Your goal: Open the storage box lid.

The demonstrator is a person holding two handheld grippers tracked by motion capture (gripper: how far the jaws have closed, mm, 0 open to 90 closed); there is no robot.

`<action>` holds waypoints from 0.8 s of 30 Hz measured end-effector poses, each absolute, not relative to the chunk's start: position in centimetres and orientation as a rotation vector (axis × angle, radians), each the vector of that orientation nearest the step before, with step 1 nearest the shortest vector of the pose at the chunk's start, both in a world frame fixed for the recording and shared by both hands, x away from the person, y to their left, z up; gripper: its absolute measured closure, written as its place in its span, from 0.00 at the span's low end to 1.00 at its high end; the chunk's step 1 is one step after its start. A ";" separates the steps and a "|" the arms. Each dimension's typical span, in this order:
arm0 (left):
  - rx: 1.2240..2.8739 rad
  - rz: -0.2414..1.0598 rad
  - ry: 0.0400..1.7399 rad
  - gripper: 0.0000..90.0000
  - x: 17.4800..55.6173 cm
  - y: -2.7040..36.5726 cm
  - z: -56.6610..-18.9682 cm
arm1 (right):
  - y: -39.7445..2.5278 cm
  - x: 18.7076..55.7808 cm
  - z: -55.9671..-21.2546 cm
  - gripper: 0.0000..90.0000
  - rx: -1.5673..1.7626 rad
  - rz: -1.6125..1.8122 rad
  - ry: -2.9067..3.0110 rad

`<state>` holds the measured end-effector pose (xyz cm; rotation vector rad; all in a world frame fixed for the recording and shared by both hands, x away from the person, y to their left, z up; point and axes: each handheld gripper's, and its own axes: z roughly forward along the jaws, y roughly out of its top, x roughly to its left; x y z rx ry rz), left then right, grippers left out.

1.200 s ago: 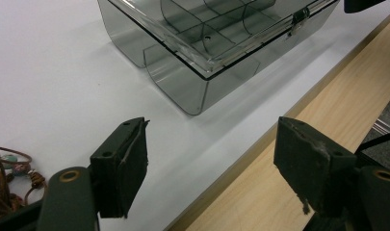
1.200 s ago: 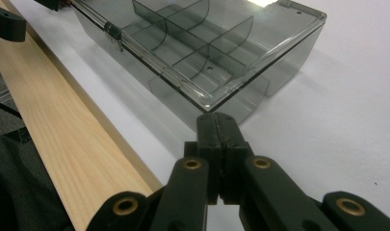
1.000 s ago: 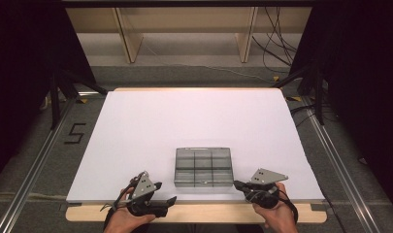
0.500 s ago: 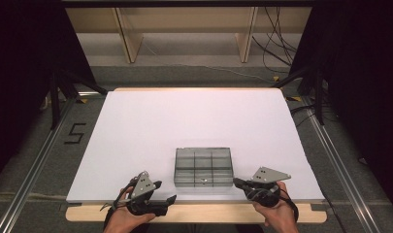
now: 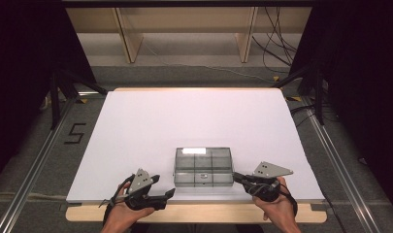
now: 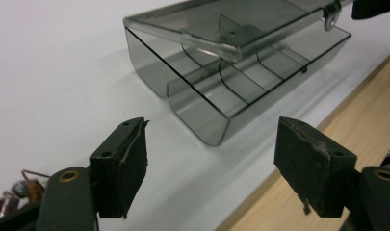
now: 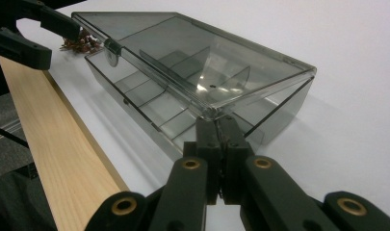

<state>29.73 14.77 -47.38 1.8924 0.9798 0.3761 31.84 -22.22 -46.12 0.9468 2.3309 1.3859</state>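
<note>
Small parts (image 7: 79, 42) behind box (image 7: 192, 72): too blurry

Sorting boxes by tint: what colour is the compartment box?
Smoky transparent grey box; clearest in the left gripper view.

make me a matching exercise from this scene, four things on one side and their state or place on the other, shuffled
Things:
1. left gripper
2. right gripper
3. lid of the smoky clear box
4. wooden table edge

States or places:
A. lifted slightly at the front, tilted above the compartments
B. jaws wide apart, holding nothing
C. bare strip along the person's side of the white surface
D. jaws shut on the lid's corner

Pairs: 1-B, 2-D, 3-A, 4-C
</note>
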 end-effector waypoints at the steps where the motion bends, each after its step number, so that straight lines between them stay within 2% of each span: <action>1: 1.888 0.385 0.980 0.30 29.9 14.7 -47.3 | -22.3 32.0 -46.1 1.00 0.929 1.372 2.327; 9: 1.869 0.419 0.967 0.30 31.6 13.8 -46.6 | -21.9 32.3 -45.6 0.99 0.947 1.397 2.313; 12: 1.874 0.476 0.949 0.30 32.3 13.6 -46.3 | -21.9 32.6 -45.5 0.99 0.932 1.407 2.294; 16: 1.852 0.453 0.931 0.31 33.4 13.6 -45.7 | -22.0 33.1 -45.2 0.99 0.902 1.410 2.283; 24: 1.850 0.487 0.893 0.32 34.8 13.2 -45.7 | -22.0 33.7 -44.7 0.99 0.913 1.430 2.270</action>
